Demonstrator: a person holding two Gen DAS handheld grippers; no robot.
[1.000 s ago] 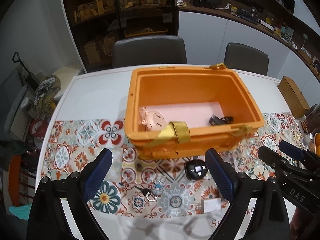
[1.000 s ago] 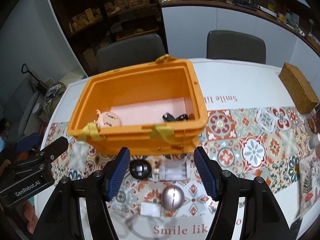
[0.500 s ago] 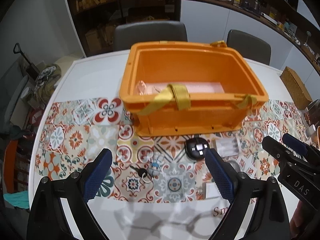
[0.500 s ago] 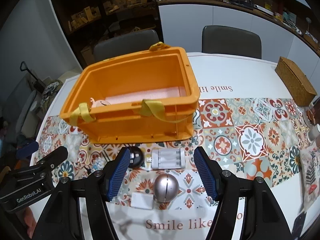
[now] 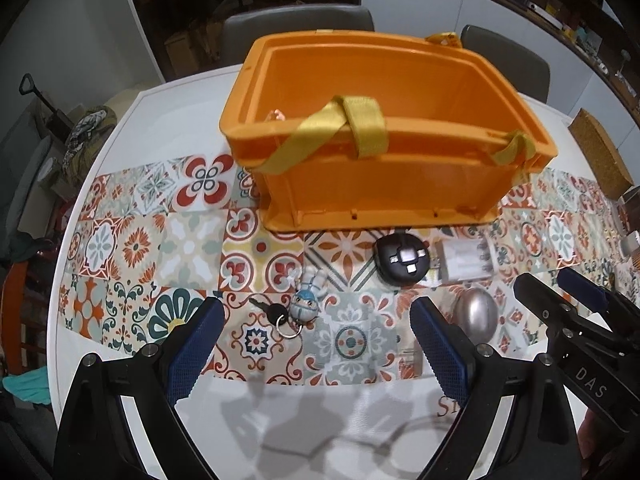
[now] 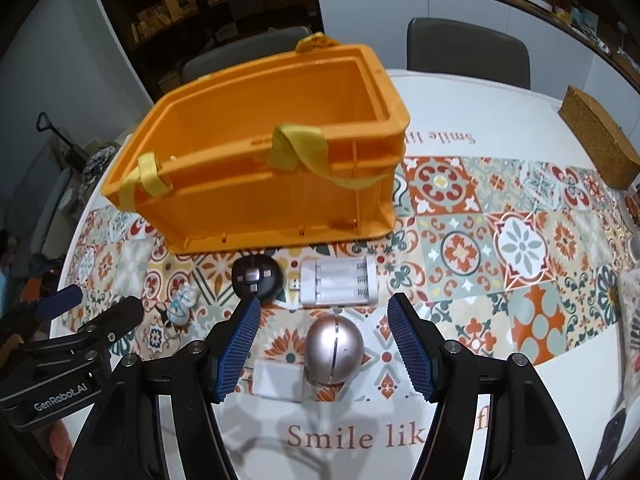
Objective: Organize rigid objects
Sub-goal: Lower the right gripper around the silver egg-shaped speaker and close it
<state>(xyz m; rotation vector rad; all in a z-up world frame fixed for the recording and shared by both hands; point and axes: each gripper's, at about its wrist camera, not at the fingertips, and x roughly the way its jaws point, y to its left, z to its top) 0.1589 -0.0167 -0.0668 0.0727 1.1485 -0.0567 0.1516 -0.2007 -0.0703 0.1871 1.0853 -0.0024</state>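
Observation:
An orange crate with yellow straps stands on the patterned runner. In front of it lie a black round gadget, a white battery charger, a silver egg-shaped object, a small white box and a rabbit keychain with keys. My left gripper is open, low over the table just before the keychain. My right gripper is open with the silver egg between its fingers.
A brown woven box sits at the table's far right. Two grey chairs stand behind the table. The runner's white front edge carries printed words. Each gripper shows at the edge of the other's view.
Both grippers have come down and closer to the table. The crate's inside has dropped out of sight. The silver egg now sits between the right fingers.

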